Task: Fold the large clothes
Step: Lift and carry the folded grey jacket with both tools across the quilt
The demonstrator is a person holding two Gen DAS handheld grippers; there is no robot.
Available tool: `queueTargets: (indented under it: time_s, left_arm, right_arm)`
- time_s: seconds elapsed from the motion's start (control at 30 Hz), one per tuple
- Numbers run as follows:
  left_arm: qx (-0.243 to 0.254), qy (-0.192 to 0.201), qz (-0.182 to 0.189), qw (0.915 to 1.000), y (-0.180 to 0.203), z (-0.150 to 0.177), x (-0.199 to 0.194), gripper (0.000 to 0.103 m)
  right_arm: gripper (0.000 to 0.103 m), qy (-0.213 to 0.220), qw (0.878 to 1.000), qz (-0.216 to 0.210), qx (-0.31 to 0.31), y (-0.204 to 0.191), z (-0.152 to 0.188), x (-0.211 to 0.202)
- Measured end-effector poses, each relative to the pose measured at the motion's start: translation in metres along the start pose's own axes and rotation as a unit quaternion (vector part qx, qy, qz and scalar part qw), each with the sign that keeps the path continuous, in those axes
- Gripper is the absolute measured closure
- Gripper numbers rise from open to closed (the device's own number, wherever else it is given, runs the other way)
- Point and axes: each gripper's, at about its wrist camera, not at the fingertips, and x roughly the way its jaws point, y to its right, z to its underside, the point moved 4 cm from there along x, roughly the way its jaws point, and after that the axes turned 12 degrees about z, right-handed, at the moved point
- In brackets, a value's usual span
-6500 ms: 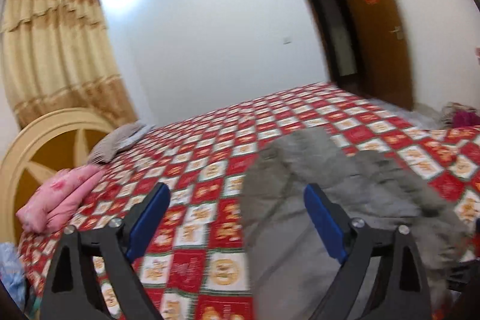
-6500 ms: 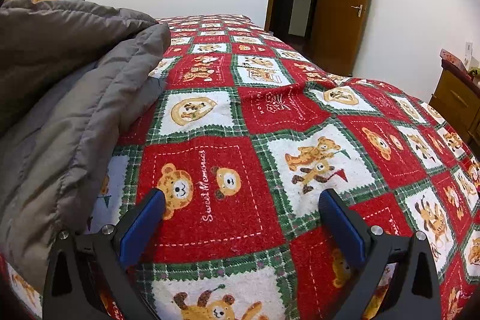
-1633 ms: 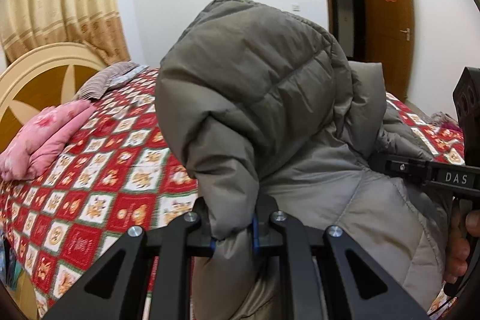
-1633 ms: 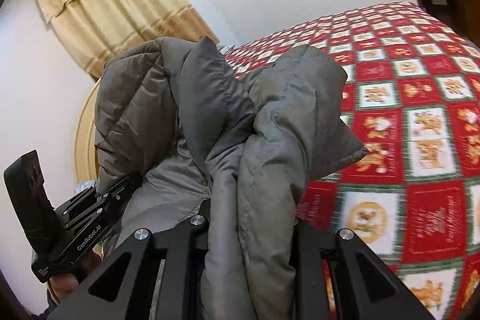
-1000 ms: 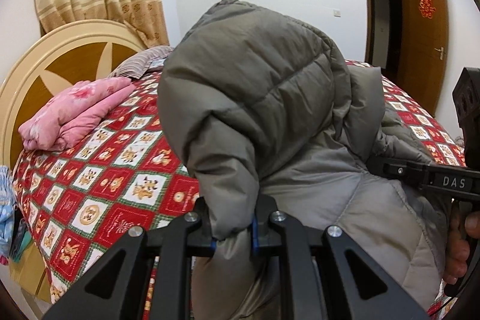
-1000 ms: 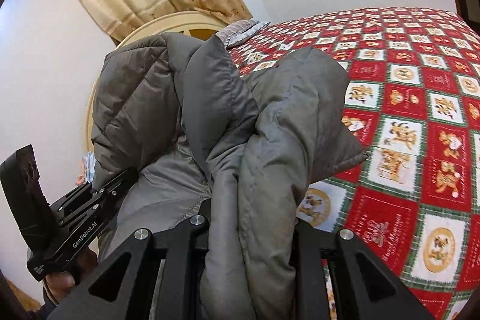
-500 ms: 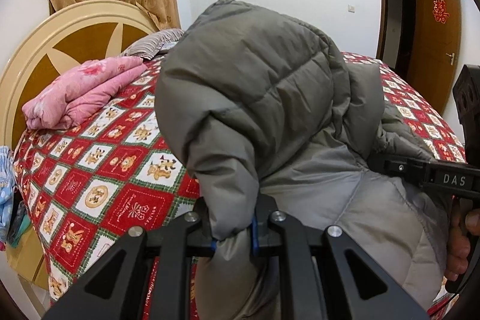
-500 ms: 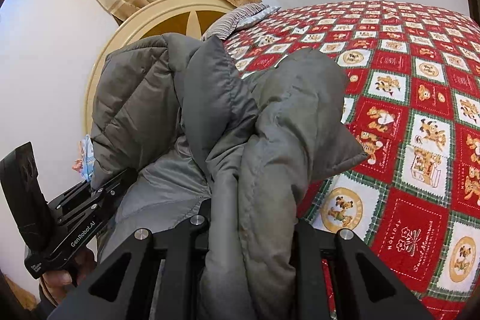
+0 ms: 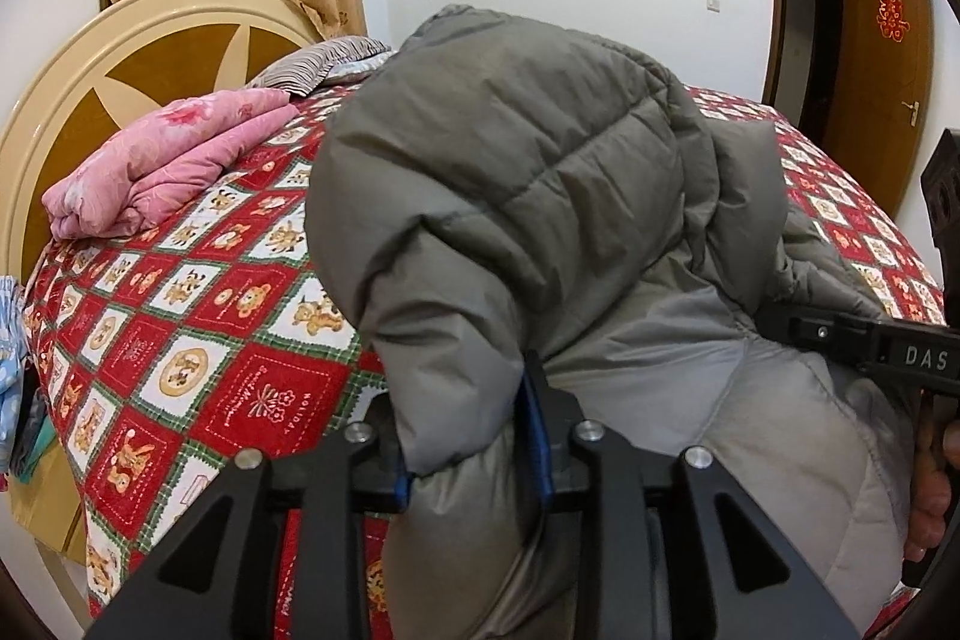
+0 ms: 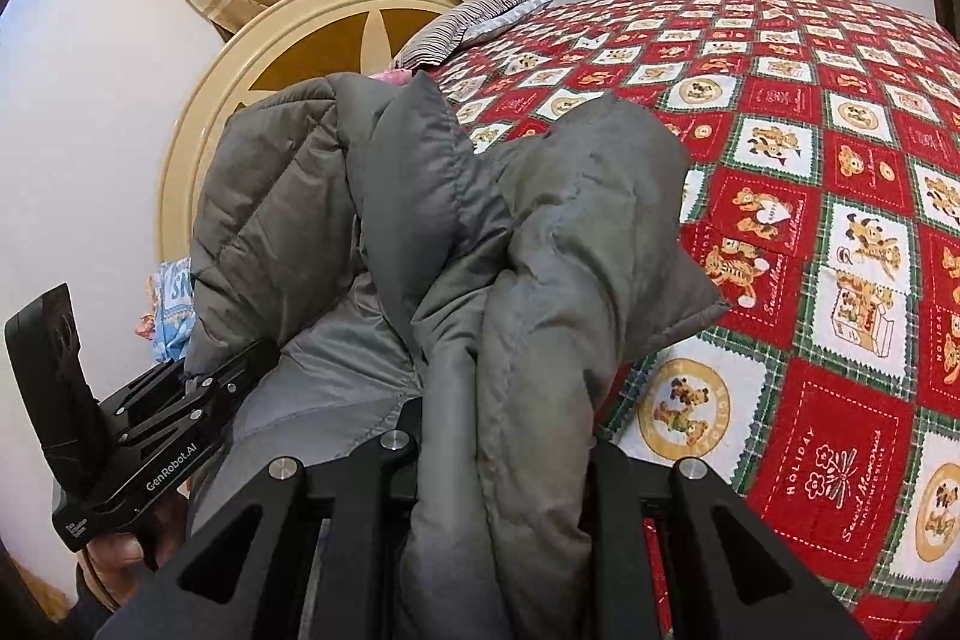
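Note:
A bulky grey puffer jacket (image 9: 540,196) hangs bunched up above the bed, held by both grippers. My left gripper (image 9: 471,445) is shut on a thick fold of its edge; the blue pads squeeze the fabric. My right gripper (image 10: 507,451) is shut on another bunched fold of the jacket (image 10: 540,244). The left gripper also shows at the lower left of the right wrist view (image 10: 198,388), and the right gripper's body at the right edge of the left wrist view (image 9: 870,346). The jacket hides both grippers' fingertips.
The bed has a red and white teddy-bear quilt (image 9: 198,316), seen also in the right wrist view (image 10: 810,220). A folded pink blanket (image 9: 162,160) and a striped pillow (image 9: 318,61) lie by the round headboard (image 9: 78,88). A brown door (image 9: 882,70) stands at the far right.
Both grippers, still shut on the jacket, have swung toward the headboard end of the bed. The jacket's shape in the grip is unchanged.

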Motion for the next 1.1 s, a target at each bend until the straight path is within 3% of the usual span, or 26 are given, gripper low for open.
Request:
queueTargets:
  time_s: [0.17, 0.5, 1.1]
  left_arm:
    - [0.002, -0.003, -0.003, 1.0, -0.001, 0.003, 0.008, 0.066]
    - [0.004, -0.006, -0.017, 0.9998, -0.004, 0.007, 0.017, 0.045]
    - [0.003, -0.016, -0.027, 0.9995, -0.004, 0.012, 0.032, 0.037]
  right_arm:
    - [0.085, -0.006, 1.0, 0.003, 0.006, 0.005, 0.003, 0.007]
    - [0.083, -0.022, 0.999, 0.004, 0.025, 0.019, 0.011, 0.024]
    - [0.078, -0.039, 0.999, 0.018, 0.032, 0.03, 0.021, 0.042]
